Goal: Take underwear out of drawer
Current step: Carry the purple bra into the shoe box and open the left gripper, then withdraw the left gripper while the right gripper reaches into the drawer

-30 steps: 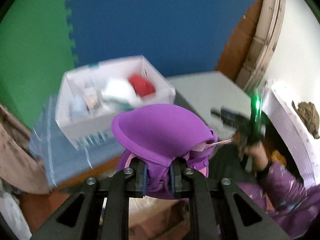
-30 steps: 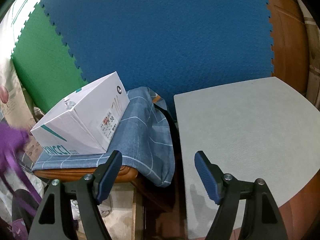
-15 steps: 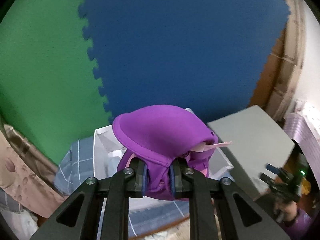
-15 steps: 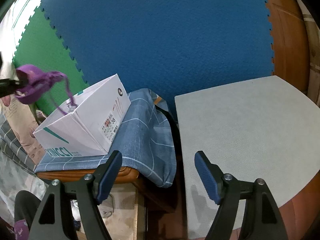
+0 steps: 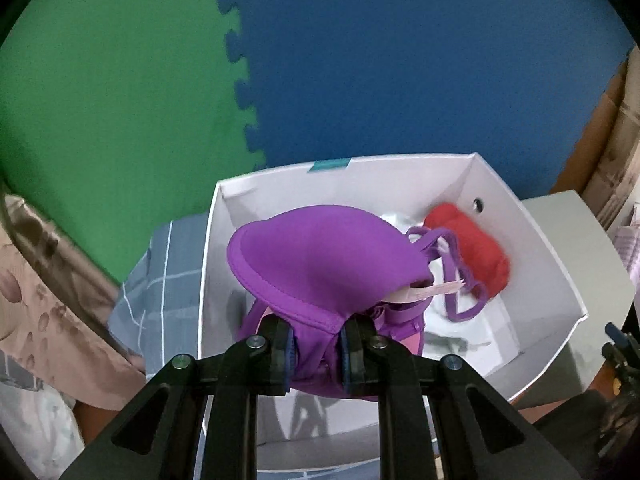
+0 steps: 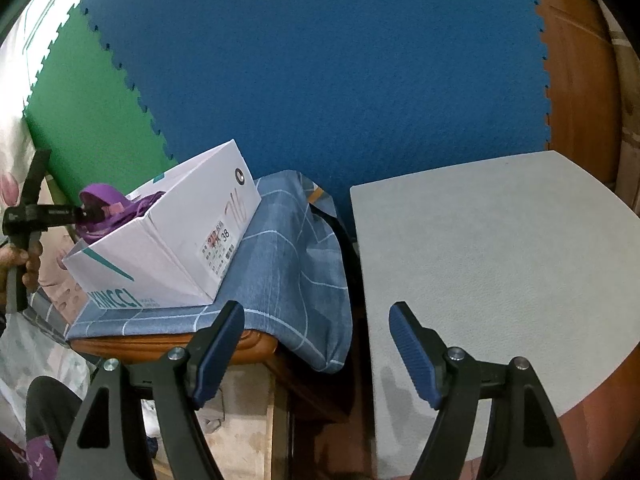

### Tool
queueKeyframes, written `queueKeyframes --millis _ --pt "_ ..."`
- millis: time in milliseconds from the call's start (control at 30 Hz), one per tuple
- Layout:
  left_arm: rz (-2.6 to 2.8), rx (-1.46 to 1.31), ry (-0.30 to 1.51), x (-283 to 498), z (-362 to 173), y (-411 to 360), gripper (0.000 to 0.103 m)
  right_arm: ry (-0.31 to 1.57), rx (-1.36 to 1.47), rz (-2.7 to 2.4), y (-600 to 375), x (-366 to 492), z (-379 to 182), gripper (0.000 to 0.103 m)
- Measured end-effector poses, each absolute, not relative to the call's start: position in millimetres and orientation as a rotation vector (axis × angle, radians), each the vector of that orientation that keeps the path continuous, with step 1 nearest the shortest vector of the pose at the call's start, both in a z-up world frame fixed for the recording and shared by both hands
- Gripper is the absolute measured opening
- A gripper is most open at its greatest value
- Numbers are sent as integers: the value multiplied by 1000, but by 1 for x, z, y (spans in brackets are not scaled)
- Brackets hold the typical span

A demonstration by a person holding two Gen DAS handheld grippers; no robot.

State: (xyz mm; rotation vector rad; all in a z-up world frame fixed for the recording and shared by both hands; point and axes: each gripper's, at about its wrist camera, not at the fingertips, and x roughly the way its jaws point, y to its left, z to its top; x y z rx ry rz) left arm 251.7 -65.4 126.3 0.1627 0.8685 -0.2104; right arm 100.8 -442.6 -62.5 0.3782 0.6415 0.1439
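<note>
Over the white box (image 5: 552, 264), the left claw (image 5: 318, 350) is clenched on the purple bra (image 5: 320, 264), w/ red undies (image 5: 476, 256) & white cloth inside below. Right claw (image 6: 316, 354) gapes empty nr the grey tabletop (image 6: 500, 240). Lift-out step, I'd say; next needs carrying it clear, straps incl.

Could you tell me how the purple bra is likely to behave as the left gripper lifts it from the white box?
The purple bra probably keeps its dome: the cup stands unsupported. Its straps look floppy, trailing loosely, so they may snag the red garment.
</note>
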Motion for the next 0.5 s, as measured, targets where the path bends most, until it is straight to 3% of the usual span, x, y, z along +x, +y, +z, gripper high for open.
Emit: queueKeyframes --millis 67,133,200,267,500 --pt "-202 180 877 252 119 -64 17 646 373 143 -442 101 -63 77" --pt "-186 216 871 250 115 -65 25 648 370 141 -441 101 -63 77" --pt "-150 256 856 246 112 -66 60 650 368 140 -440 101 -64 77" --pt "-116 290 809 240 113 -67 75 652 365 138 -439 102 -64 77" --pt "-94 255 665 209 136 -60 86 655 360 135 -439 102 -64 77"
